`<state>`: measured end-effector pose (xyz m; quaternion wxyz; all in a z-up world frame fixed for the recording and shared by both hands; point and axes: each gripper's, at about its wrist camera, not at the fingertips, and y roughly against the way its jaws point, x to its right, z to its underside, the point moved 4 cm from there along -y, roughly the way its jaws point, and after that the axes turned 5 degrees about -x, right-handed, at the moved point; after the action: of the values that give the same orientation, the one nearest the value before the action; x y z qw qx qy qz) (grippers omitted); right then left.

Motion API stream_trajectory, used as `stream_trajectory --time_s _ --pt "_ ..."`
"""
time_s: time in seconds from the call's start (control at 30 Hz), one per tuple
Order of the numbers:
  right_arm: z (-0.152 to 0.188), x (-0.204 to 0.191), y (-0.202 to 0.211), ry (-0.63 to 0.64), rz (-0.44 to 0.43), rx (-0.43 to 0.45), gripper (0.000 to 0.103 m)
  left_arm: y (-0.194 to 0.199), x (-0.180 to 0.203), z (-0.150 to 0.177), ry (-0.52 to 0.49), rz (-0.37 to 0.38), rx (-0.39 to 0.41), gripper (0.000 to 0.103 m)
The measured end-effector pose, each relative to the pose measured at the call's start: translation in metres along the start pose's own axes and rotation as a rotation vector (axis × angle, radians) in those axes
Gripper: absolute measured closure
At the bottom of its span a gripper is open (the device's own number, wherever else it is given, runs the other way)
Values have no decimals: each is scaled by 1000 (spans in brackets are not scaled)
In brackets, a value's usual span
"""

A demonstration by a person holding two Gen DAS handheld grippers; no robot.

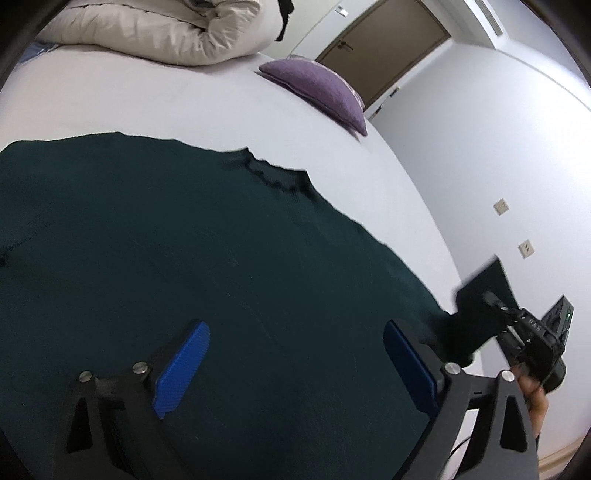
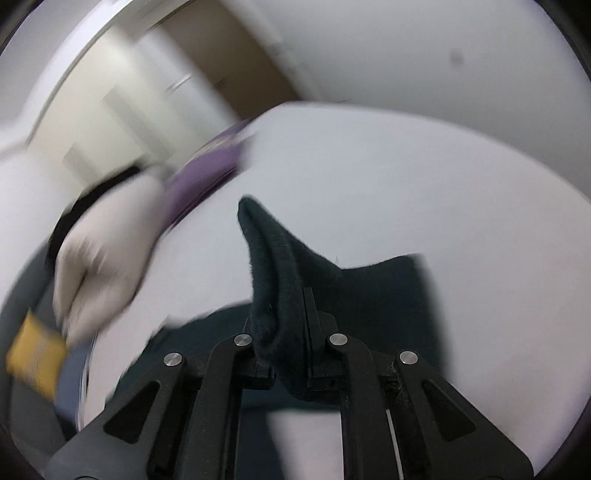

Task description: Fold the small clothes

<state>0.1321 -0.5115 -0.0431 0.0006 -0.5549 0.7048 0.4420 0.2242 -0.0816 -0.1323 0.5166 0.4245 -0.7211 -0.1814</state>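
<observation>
Dark green sweater point(image 1: 192, 258) lies flat on the white bed point(image 1: 184, 107). Left gripper point(image 1: 295, 365) hovers above it, jaws apart. Right gripper point(image 2: 284, 354) clamps its right sleeve point(image 2: 269, 266), lifted; carry it inward level, avoiding bunching.

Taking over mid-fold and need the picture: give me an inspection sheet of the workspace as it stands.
Surface: white bed sheet, mostly smooth.
Job's things: dark green sweater spread flat on the bed; one edge of it lifted at the right.
Clutter: purple cushion and rolled beige duvet at the far side; a blurred yellow object at the left of the right wrist view, cannot tell what.
Grippers: left gripper open above the sweater; right gripper shut on a fold of the sweater.
Cables: thin dark cable under the right gripper's body.
Surroundings: brown door, white wall with two sockets.
</observation>
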Motion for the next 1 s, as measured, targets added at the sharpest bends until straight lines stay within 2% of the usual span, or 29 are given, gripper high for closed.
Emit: stream_trajectory --time_s 0.07,0.13,0.23,0.27,0.3,0.33,0.37,0.4,0.47,0.53,0.6,0.63,0.7,0.77,0.83,1.0 --pt "20 -67 -37 100 -55 -63 94 1 -5 -5 11 22 -2 7" --pt "43 -107 -74 149 -78 -127 94 -1 -6 -8 13 42 -9 7" --pt "97 -137 -129 176 -74 -231 91 -10 -5 -10 21 75 -37 7" --pt "112 -141 -148 191 -57 -261 83 -14 -5 -10 29 88 -51 7" --pt "134 -141 -161 209 -43 -296 70 -20 -4 -11 36 105 -72 7" --pt "141 -141 -170 218 -56 -324 64 -26 -1 -11 38 116 -89 7" --pt "160 -145 -175 219 -91 -325 51 -35 4 -12 37 126 -112 7" --pt "178 -146 -162 215 -118 -306 38 -41 8 -12 37 130 -124 7" --pt "185 -141 -141 179 -154 -264 32 -58 19 -13 29 137 -161 7" --pt "174 -132 -127 137 -209 -245 32 -77 30 -11 9 113 -203 9" --pt "181 -115 -96 93 -233 -219 32 -91 39 -7 -4 85 -237 23" --pt "179 -103 -82 55 -228 -209 32 -99 43 -6 -15 55 -245 34" --pt "184 -69 -74 -77 -226 -202 30 -105 50 -5 -42 2 -239 51" --pt "183 -44 -67 -210 -252 -206 33 -110 52 -7 -61 -50 -243 87" --pt "183 -24 -69 -306 -300 -195 34 -106 54 -15 -75 -35 -238 94" --pt "188 -11 -61 -368 -349 -186 32 -65 38 -48 -86 -33 -115 95"
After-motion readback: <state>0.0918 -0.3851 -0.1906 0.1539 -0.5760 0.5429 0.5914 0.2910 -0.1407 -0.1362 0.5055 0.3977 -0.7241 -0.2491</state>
